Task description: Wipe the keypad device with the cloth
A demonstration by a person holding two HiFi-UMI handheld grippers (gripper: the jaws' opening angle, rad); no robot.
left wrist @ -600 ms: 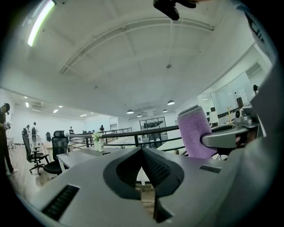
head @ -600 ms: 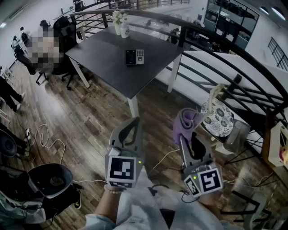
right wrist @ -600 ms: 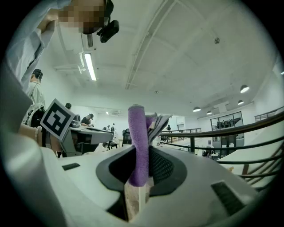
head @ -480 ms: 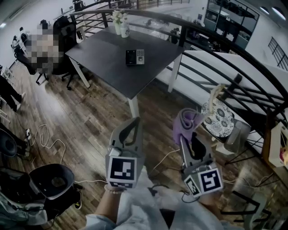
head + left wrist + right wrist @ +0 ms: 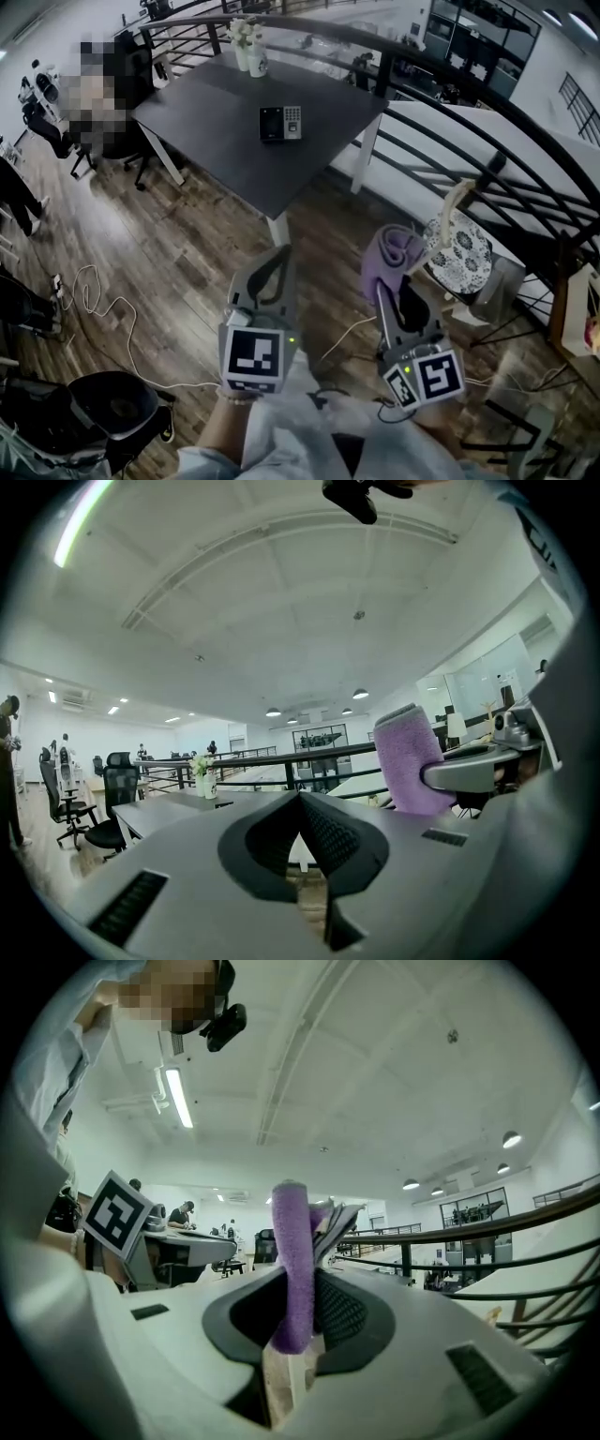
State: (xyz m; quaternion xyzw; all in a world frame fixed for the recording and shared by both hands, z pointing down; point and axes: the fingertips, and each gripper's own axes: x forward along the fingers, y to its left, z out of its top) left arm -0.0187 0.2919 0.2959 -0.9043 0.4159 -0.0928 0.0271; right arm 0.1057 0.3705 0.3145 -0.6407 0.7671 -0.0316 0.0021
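While pinching the soft, light, floppy cloth (image 5: 287, 1232) across its fold in the right gripper's (image 5: 300, 1290) jaws, left gripper's (image 5: 300, 801) pressed together on nothing, likely needs a deep, firm nip before reaching the keypad device (image 5: 280, 122) well ahead on the table (image 5: 202, 117).

Cloth (image 5: 392, 251), in right hand-held gripper (image 5: 392, 286): plain lilac.
Left hand-held gripper (image 5: 277, 255) and right: pale grey shells, black jaw pads.
Marker cubes (image 5: 253, 357): black squares on white.
Keypad device (image 5: 280, 122), far ahead of both: black, pale key panel.
Counter (image 5: 216, 103): dark grey.
Floor (image 5: 187, 253): brown wood planks.
Seat pad (image 5: 461, 251), right of cloth: white, dark floral print.
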